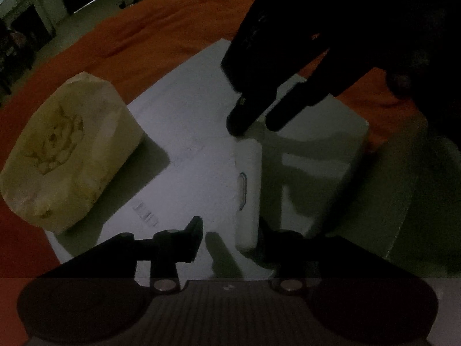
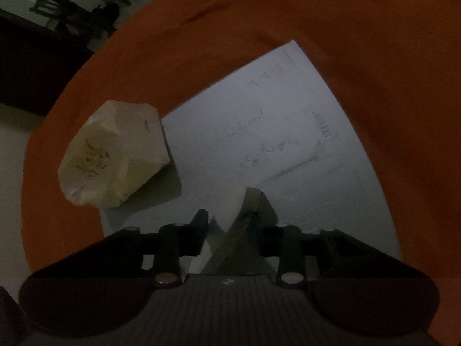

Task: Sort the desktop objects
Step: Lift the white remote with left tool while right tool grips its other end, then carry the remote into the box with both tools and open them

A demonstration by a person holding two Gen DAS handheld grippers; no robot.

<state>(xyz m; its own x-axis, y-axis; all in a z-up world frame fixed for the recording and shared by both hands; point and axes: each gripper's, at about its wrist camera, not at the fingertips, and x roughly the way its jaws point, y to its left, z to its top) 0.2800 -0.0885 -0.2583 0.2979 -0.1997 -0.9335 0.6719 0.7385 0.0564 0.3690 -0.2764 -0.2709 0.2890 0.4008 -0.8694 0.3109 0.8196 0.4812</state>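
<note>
The left hand-held gripper (image 1: 232,230) points steeply down with its jaws apart. A small white slab (image 1: 247,190) lies lengthwise between them. Its near end sits close against the right-side finger, while bare sheet and shadow show between it and the left-side finger, so this grip is released.

The same view shows the right hand-held gripper (image 1: 255,122) reaching in from ahead and to the right. Its two dark fingertips straddle the slab's far end.

From the right wrist camera, the slab (image 2: 236,210) appears end-on as a pale wedge between that gripper's fingers. One face is lit and the other is in shade. The shaded face runs up to the right-side finger. Whether the pads press on it or merely flank it, I cannot tell.

Only the left view shows the slab's full length and an oval slot on its side. Only the right view shows the faint pencil-like marks farther ahead on the white sheet (image 2: 259,101) that the slab rests on.

Ahead and to the left of both grippers, a cream faceted lump (image 1: 66,150) rests at the sheet's edge and partly on the orange cloth (image 1: 144,28) that covers the surface. To the right of the left gripper lies a dull green patch (image 1: 417,201), too dim to identify.
</note>
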